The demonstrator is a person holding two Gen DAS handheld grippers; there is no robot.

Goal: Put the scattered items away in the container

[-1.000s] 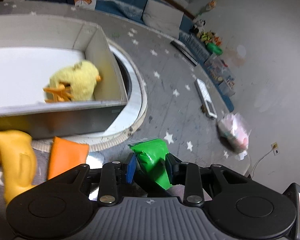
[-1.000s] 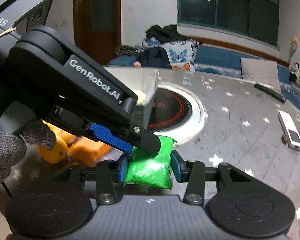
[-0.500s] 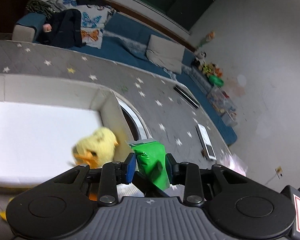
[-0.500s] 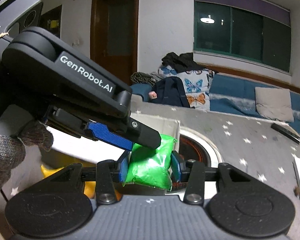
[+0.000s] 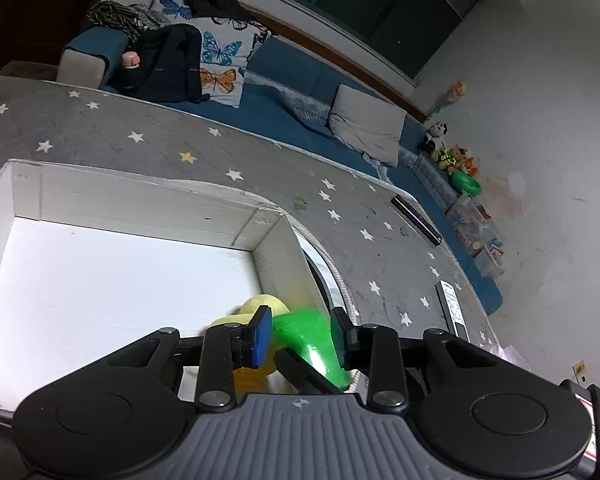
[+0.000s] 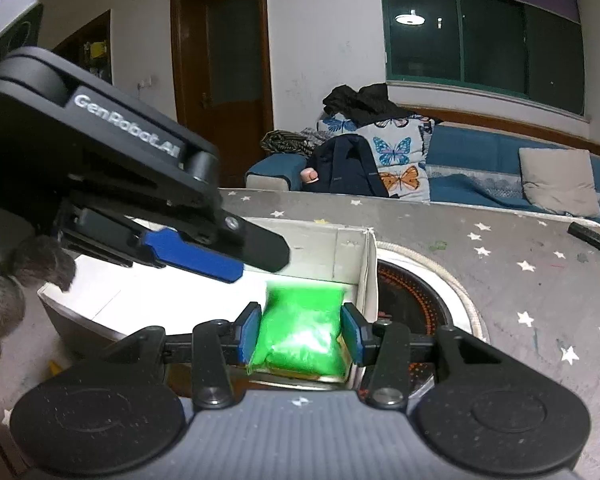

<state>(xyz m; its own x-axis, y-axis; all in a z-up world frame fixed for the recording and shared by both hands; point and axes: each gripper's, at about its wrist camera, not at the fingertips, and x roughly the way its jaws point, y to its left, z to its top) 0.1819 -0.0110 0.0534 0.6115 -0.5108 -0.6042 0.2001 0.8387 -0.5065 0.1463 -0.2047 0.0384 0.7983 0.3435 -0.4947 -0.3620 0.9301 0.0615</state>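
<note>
A green packet (image 6: 300, 328) sits blurred between the pads of my right gripper (image 6: 300, 336), over the right end of the white box (image 6: 340, 248). The jaws stand wider than the packet and I cannot tell if they still touch it. The packet also shows in the left wrist view (image 5: 306, 336), between the fingers of my left gripper (image 5: 300, 338), which is open above the box (image 5: 140, 200). A yellow plush duck (image 5: 260, 308) lies in the box's right corner, partly hidden by the gripper.
The box stands on a grey star-patterned table (image 5: 380, 232) beside a round inset burner (image 6: 412, 296). Two remotes (image 5: 454, 312) lie at the table's right side. A blue sofa with cushions (image 6: 500, 176) runs behind the table.
Both grippers rose and moved over the box with the green packet. Both jaws have opened wider, and the packet now looks blurred.
</note>
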